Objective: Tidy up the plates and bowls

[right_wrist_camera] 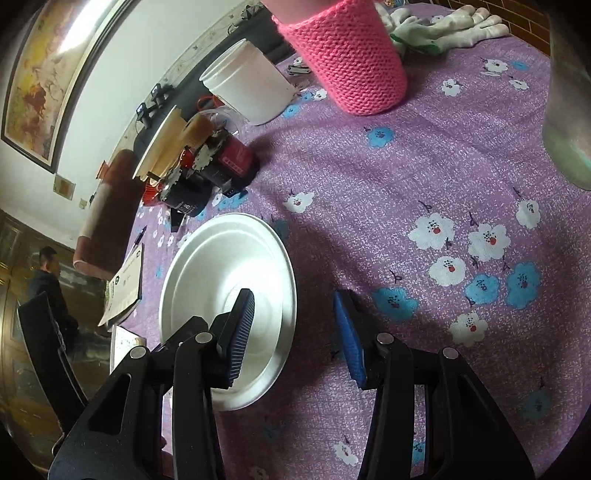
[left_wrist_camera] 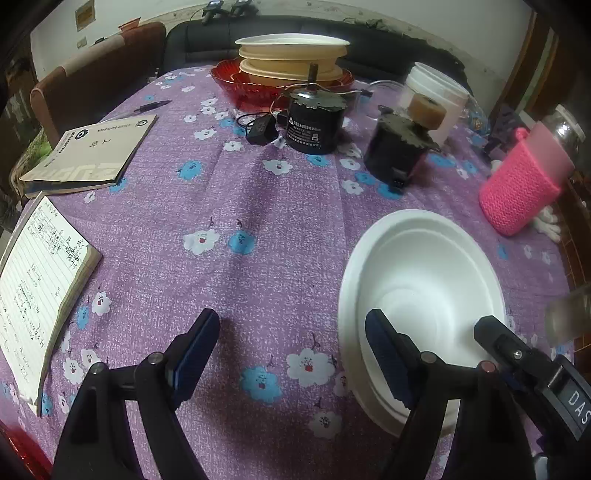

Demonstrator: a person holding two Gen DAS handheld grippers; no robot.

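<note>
On the purple floral tablecloth (left_wrist_camera: 258, 206), a dish stack (left_wrist_camera: 291, 55) waits at the far edge; the white bowl (right_wrist_camera: 229, 280) sits near you. Your right gripper (right_wrist_camera: 295, 332) is spread, straddling its rim, apparently mid-pickup. Next, pinch that rim. Your left gripper (left_wrist_camera: 291, 354) hangs spread, empty.

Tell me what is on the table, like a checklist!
Surface: purple flowered tablecloth, a bit wrinkled.
Job's things: white bowl lying near; stack of plates in a red bowl at the far side.
Clutter: two black motors, notebooks, pen, pink knitted bottle, white tub, gloves.
Grippers: left gripper open, empty; right gripper open, astride the white bowl's rim.
Cables: wire and black plug by the motors.
Surroundings: chair, sofa, painting, person standing.
</note>
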